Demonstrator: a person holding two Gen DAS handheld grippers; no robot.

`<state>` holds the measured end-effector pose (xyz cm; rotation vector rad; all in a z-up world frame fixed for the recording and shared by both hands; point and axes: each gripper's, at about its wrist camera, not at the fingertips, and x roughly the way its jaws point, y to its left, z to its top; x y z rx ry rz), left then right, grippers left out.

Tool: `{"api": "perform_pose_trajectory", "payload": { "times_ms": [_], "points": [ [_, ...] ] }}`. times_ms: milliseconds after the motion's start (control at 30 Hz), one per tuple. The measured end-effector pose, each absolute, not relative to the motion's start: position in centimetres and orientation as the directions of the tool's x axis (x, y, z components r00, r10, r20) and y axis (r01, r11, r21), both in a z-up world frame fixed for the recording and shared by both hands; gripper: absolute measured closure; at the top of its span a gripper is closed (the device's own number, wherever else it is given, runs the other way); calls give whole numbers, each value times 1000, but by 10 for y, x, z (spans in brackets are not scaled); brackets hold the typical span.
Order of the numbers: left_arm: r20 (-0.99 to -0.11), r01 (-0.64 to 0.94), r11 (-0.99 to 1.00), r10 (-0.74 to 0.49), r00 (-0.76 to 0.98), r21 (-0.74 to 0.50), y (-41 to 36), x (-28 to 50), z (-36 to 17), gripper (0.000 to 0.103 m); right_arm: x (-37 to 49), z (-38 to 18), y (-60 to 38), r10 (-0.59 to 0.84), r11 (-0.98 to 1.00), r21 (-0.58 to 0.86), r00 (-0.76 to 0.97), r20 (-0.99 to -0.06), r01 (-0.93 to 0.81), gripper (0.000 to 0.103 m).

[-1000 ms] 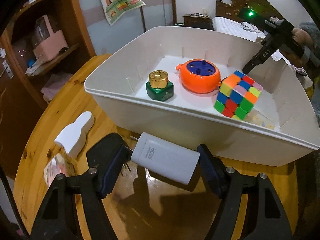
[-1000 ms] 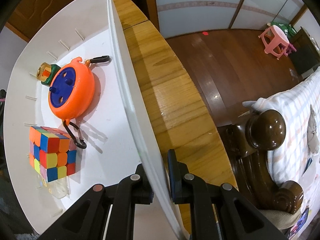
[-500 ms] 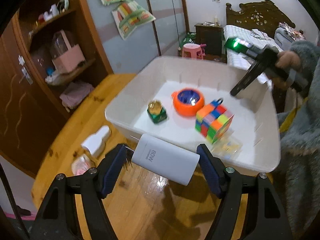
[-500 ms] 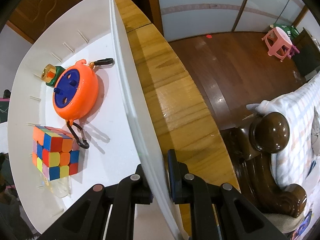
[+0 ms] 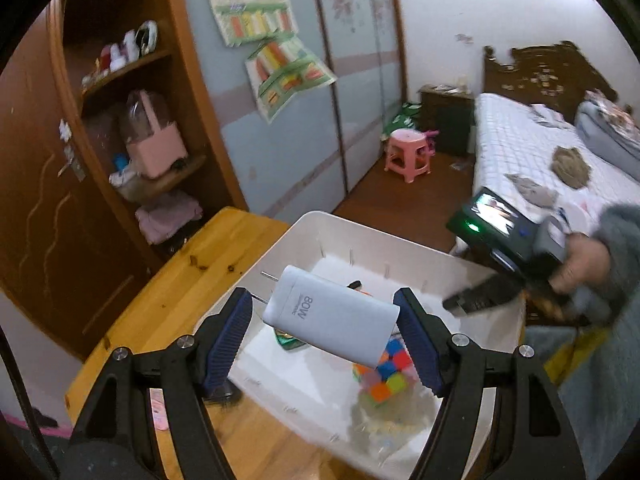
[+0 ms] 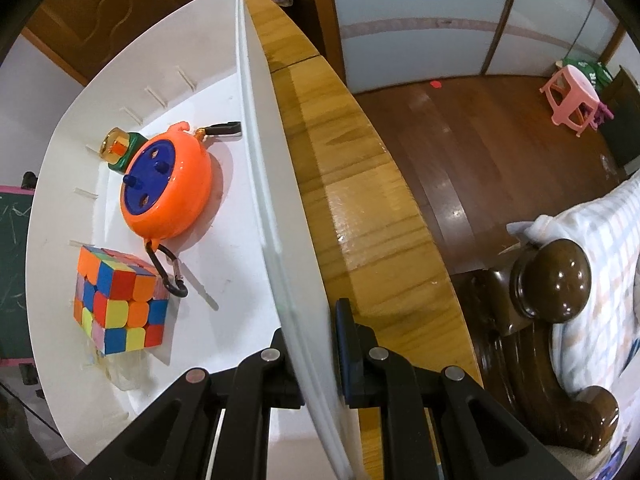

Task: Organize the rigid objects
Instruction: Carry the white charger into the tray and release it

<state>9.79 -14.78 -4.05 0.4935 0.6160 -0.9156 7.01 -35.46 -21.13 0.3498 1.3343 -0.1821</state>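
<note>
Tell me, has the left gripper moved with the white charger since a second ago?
Yes. The left gripper, shut on the white charger, has risen: the charger was low in front of the white bin's near wall, now it hangs above the bin's inside.

We list: pink stool (image 5: 408, 154) on the wooden floor (image 6: 480, 132); bed (image 5: 532, 152) with carved headboard (image 5: 552, 68); posters (image 5: 276, 56) on wardrobe doors; wooden shelves (image 5: 132, 120); worktop (image 6: 360, 216).

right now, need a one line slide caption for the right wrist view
Right gripper clamps the white bin wall; orange reel, puzzle cube and green bottle lie inside.
</note>
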Motion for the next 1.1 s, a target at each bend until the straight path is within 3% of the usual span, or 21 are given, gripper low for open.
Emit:
{"api": "perform_pose_trajectory", "payload": {
  "times_ms": [333, 600, 1100],
  "points": [
    [-793, 695, 719, -426, 435, -6, -208, 145, -93, 27, 64, -210, -350, 56, 942, 138, 263, -963, 305, 90],
    [-863, 596, 803, -288, 415, 18, -226, 165, -132, 27, 62, -208, -347, 55, 944, 141, 279, -959, 299, 89],
    [-878, 547, 837, -244, 412, 25, -239, 183, -137, 27, 62, -207, -349, 62, 943, 149, 284, -957, 297, 89]
  ]
}}
